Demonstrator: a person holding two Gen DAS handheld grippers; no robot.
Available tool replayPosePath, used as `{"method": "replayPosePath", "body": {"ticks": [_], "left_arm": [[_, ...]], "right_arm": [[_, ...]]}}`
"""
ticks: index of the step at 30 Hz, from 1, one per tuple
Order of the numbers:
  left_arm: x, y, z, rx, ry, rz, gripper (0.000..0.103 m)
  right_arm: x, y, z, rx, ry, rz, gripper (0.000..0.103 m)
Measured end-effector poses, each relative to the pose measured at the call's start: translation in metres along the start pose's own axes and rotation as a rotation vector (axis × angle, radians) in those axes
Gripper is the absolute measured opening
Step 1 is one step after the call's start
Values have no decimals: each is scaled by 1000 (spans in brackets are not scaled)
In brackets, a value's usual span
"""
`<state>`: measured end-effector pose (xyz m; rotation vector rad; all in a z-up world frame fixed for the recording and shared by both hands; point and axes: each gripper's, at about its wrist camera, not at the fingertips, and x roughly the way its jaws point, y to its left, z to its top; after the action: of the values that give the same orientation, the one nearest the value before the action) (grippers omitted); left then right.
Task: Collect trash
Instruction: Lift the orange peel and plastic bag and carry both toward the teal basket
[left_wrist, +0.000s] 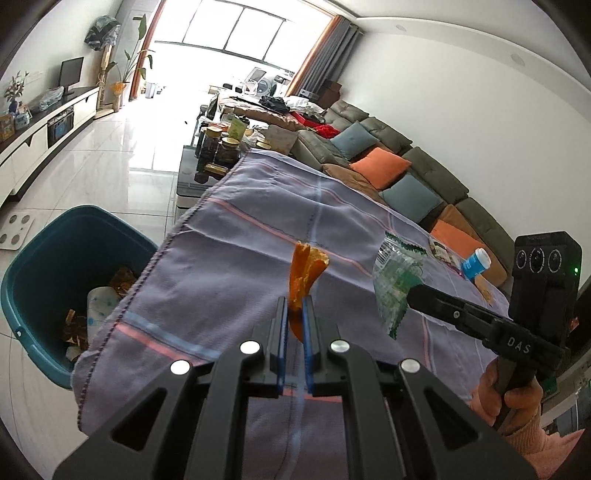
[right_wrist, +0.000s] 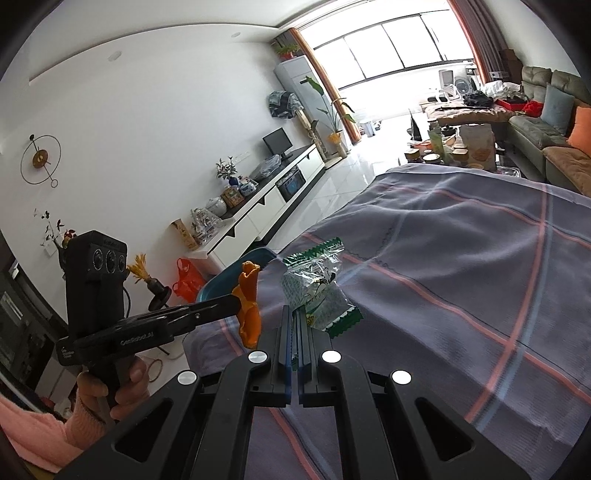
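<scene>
My left gripper (left_wrist: 294, 301) is shut on an orange peel (left_wrist: 304, 275) and holds it above the purple checked cloth (left_wrist: 236, 258). It also shows in the right wrist view (right_wrist: 236, 297) with the peel (right_wrist: 249, 306). My right gripper (right_wrist: 295, 314) is shut on a clear green snack wrapper (right_wrist: 317, 291), held above the cloth (right_wrist: 461, 258). In the left wrist view the right gripper (left_wrist: 412, 291) holds the wrapper (left_wrist: 393, 280) to the right of the peel. A teal trash bin (left_wrist: 44, 258) with wrappers inside stands left of the table; its rim shows in the right wrist view (right_wrist: 236, 269).
A small blue-and-white bottle (left_wrist: 476, 264) and a flat packet (left_wrist: 443, 251) lie on the cloth's far right. Jars and tins (left_wrist: 221, 147) crowd the table's far end. A green sofa with cushions (left_wrist: 402, 166) runs along the right. A white TV cabinet (right_wrist: 266, 206) lines the left wall.
</scene>
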<state>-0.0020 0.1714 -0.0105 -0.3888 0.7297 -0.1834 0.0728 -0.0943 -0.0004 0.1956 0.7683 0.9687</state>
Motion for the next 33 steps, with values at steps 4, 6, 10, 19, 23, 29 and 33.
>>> {"method": "replayPosePath", "body": {"ticks": [4,6,10,19,23,29,33], "left_arm": [[-5,6,1,-11,-6,8,9],[-7,8,1,-14,-11,12,9],[-11,12,0,-20,-18,18,9],[-18,19,-1,-38,-30,31,9],[-20,23,0,-43,-35,36,9],[-25,27,0,-53,-45,48,9],[-29,32,1,-61,-53,55,9]], "right_arm": [[5,5,2,-9,8,9,2],[7,6,2,-13,9,13,2],[12,9,3,-23,16,23,2],[21,17,6,-40,28,38,2],[24,19,7,-48,32,45,2],[29,21,10,-58,38,54,2],[32,22,10,-67,42,59,2]]}}
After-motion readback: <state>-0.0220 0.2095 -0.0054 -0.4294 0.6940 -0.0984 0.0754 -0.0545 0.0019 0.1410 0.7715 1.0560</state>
